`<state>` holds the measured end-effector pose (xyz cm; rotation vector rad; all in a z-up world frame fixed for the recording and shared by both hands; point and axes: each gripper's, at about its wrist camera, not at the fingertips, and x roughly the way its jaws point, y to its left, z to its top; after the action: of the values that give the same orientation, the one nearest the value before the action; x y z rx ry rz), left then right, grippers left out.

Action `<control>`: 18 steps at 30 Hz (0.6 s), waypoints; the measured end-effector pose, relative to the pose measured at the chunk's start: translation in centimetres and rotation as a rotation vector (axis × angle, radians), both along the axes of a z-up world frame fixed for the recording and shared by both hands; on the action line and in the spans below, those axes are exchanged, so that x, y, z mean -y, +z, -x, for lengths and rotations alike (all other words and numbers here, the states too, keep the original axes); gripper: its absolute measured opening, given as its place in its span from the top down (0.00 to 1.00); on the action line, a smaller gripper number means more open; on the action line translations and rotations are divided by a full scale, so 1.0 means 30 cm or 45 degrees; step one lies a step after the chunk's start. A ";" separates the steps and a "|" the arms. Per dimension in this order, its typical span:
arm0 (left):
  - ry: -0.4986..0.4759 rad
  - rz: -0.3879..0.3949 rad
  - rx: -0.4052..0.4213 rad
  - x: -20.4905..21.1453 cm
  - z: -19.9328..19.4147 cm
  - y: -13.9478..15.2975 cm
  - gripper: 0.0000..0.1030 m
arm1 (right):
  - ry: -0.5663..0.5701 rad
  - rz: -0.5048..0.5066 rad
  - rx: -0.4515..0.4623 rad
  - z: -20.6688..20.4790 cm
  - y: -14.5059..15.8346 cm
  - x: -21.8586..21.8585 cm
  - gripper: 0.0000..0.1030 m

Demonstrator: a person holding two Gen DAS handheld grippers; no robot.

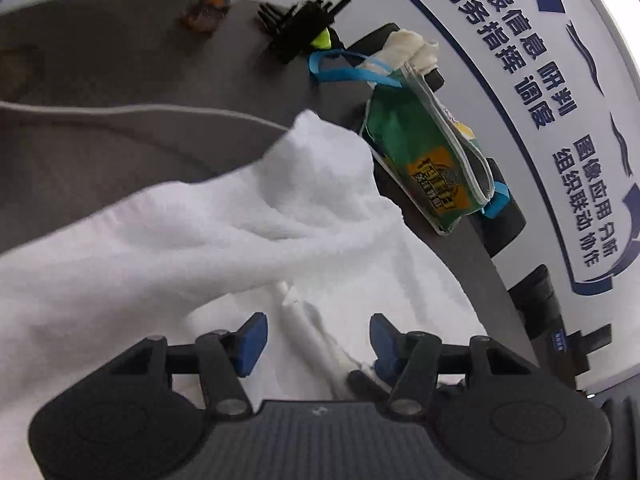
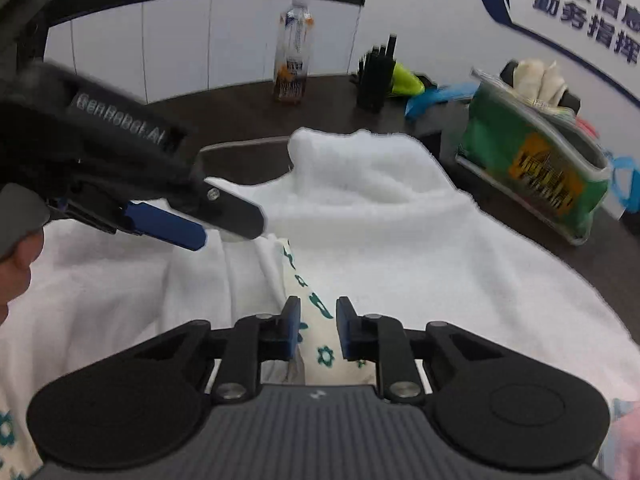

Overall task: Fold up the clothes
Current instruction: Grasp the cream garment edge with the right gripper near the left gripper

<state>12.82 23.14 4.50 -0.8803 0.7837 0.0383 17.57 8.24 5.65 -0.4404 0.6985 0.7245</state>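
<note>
White fleecy clothing (image 2: 400, 248) lies rumpled across the dark table (image 2: 240, 104), one fold humped up toward the wall. Only the right wrist view shows a cream strip printed with green flowers (image 2: 316, 312) running between the right gripper (image 2: 318, 330) pads, which stand narrowly apart without visibly pressing it, and the left gripper (image 2: 224, 222) hovering over the cloth with nothing in its grasp. In the left wrist view the left gripper (image 1: 318, 340) stands wide above a plain white seam. A green pouch (image 1: 428, 160) beside the clothing holds crumpled pale cloth (image 1: 412, 50) at its open top, a blue strap (image 1: 344, 74) looped near it. Farther back stand a bottle (image 2: 292, 52) and a black holder (image 2: 376, 76).
</note>
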 end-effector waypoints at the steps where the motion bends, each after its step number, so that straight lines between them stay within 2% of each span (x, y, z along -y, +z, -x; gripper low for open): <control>1: -0.004 0.022 0.002 0.003 -0.016 -0.017 0.47 | -0.001 0.000 -0.006 -0.006 -0.017 -0.002 0.82; 6: -0.047 0.171 0.118 0.006 -0.030 -0.113 0.47 | -0.005 0.027 0.009 0.013 -0.058 -0.001 0.81; 9: -0.020 0.266 0.193 -0.010 -0.022 -0.162 0.47 | 0.011 0.026 0.029 0.045 -0.054 -0.003 0.79; 13: -0.028 0.279 0.256 -0.016 -0.024 -0.184 0.47 | 0.058 0.049 0.058 0.075 -0.060 -0.013 0.75; 15: -0.017 0.200 0.292 -0.007 -0.013 -0.169 0.47 | 0.071 0.085 0.066 0.079 -0.075 -0.019 0.76; 16: -0.004 0.165 0.305 -0.004 -0.005 -0.163 0.47 | 0.063 0.102 0.070 0.078 -0.083 -0.019 0.90; 17: 0.024 0.152 0.315 -0.006 0.004 -0.162 0.47 | 0.042 0.094 0.069 0.074 -0.081 -0.013 0.95; 18: 0.043 0.161 0.319 -0.012 0.009 -0.167 0.47 | 0.020 0.064 0.057 0.069 -0.071 -0.002 0.96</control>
<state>12.55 23.49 -0.50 -0.9965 0.5409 -0.0914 15.49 8.29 3.53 -0.5075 0.6728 0.7108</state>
